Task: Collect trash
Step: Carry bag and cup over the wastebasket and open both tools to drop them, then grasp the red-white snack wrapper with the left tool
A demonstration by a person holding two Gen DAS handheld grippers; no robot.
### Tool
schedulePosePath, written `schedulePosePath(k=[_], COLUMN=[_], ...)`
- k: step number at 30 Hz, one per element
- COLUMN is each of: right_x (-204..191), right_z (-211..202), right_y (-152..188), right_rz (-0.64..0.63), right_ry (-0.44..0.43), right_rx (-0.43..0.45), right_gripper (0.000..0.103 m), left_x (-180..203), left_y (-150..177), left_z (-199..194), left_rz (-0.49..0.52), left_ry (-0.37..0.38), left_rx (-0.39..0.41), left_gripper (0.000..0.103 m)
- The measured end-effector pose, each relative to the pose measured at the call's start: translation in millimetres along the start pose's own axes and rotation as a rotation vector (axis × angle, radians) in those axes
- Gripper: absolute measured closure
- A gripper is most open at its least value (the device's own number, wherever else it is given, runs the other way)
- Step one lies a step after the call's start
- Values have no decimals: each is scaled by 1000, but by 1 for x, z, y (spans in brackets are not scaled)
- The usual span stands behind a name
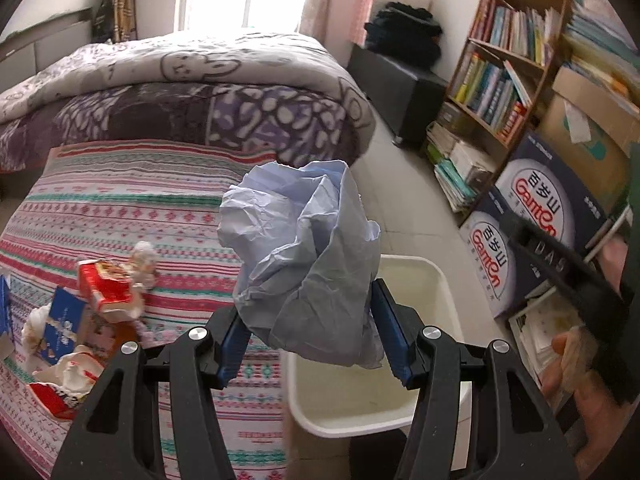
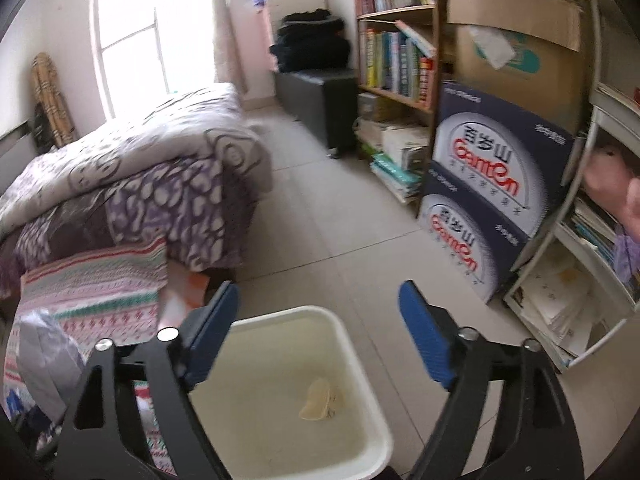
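Now the big crumpled paper ball point(image 1: 304, 256) is pinched by the jaws of the left gripper point(image 1: 310, 334). The ball is pale blue and it sticks up above the blue pads point(image 1: 394, 336). It hangs just past the edge of the bed point(image 1: 132, 208), partly over the white bin point(image 1: 436, 280). The bin sits on the floor right beside the bed, below the ball and a little to its right. I think the next move is a small slide toward the middle of the bin, then letting go. If it is dropped too soon, the ball could hit the near rim and roll back onto the bed.

The right gripper point(image 2: 316, 328) is right over the bin too. Its jaws are spread wide and hold nothing. Down in the bin lies one small tan scrap point(image 2: 322, 400).

More trash point(image 1: 104, 292) is on the bed, to the left of the ball: a torn red box, a blue packet and white tissue. The left gripper is nearer to that pile.

Past the bin stand stacked boxes point(image 2: 488, 184) and a bookshelf point(image 2: 396, 60).
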State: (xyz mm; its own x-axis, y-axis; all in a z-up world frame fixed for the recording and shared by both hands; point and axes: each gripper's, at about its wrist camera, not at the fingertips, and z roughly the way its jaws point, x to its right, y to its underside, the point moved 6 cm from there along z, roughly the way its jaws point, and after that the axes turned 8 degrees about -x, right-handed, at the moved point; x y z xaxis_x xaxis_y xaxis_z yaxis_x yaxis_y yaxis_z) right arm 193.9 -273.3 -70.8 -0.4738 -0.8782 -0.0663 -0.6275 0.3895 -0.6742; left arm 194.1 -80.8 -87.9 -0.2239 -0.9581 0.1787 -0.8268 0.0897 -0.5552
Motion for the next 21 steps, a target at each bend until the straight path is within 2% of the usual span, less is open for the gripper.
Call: schedulePosePath(k=[3, 10, 16, 21], right_x=[14, 44, 58, 63], right_z=[0, 1, 1, 1], right_y=[-5, -13, -16, -16], right_rz=[41, 125, 161, 184], right_ry=[13, 30, 39, 33], right_rx=[4, 6, 12, 12], right_gripper=[15, 13, 12, 8], left_x=[13, 39, 53, 55], left_y=[2, 2, 0, 3], left_z=[4, 12, 14, 15], left_rz=[18, 48, 48, 58], left_ry=[8, 32, 58, 42], left_rx=[-6, -15, -10, -16], left_gripper=[46, 41, 18, 12])
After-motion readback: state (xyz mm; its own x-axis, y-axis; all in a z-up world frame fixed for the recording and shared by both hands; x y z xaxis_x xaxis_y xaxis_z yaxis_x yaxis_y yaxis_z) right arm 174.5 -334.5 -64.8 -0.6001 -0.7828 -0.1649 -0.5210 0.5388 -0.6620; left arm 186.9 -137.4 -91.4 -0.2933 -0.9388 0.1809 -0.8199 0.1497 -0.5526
